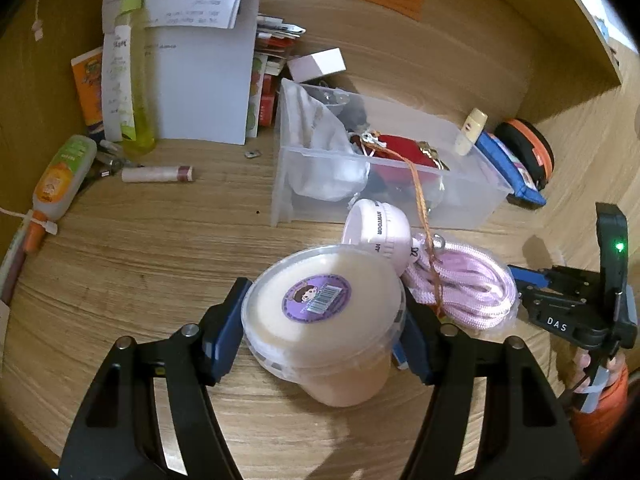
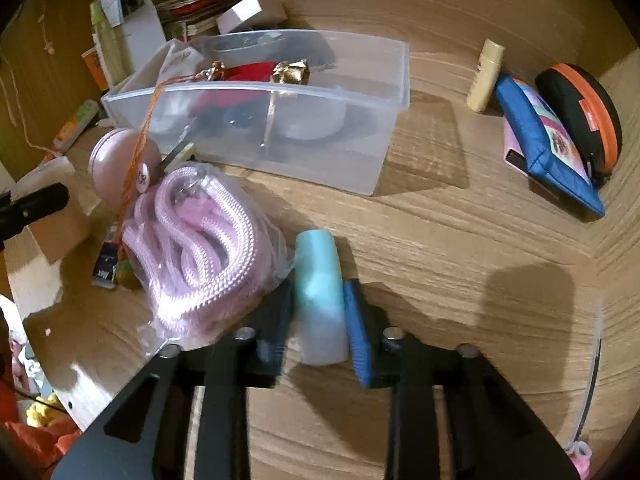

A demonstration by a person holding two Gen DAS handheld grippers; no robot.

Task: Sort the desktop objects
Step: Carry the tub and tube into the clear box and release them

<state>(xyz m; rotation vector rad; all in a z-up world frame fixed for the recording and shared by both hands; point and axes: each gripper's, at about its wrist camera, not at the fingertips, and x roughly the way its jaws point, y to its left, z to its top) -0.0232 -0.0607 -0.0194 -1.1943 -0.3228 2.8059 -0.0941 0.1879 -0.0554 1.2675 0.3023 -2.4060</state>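
My left gripper (image 1: 324,332) is shut on a round clear tub (image 1: 320,320) with a cream lid and a purple label, held just above the wooden desk. My right gripper (image 2: 318,312) is shut on a small pale teal tube (image 2: 320,292) low over the desk; it also shows at the right edge of the left wrist view (image 1: 568,300). A clear plastic bin (image 2: 360,92) holding a white cloth, a red pouch and gold trinkets stands ahead of both grippers; it shows in the left wrist view (image 1: 472,196) too.
A bagged pink rope (image 2: 196,248) and a pink round case (image 2: 116,160) lie beside the bin. A cream tube (image 2: 486,76), a blue pouch (image 2: 548,140) and an orange-black case (image 2: 580,116) sit at the right. Bottles (image 1: 60,176), a lipstick (image 1: 156,174) and papers (image 1: 200,80) crowd the back left.
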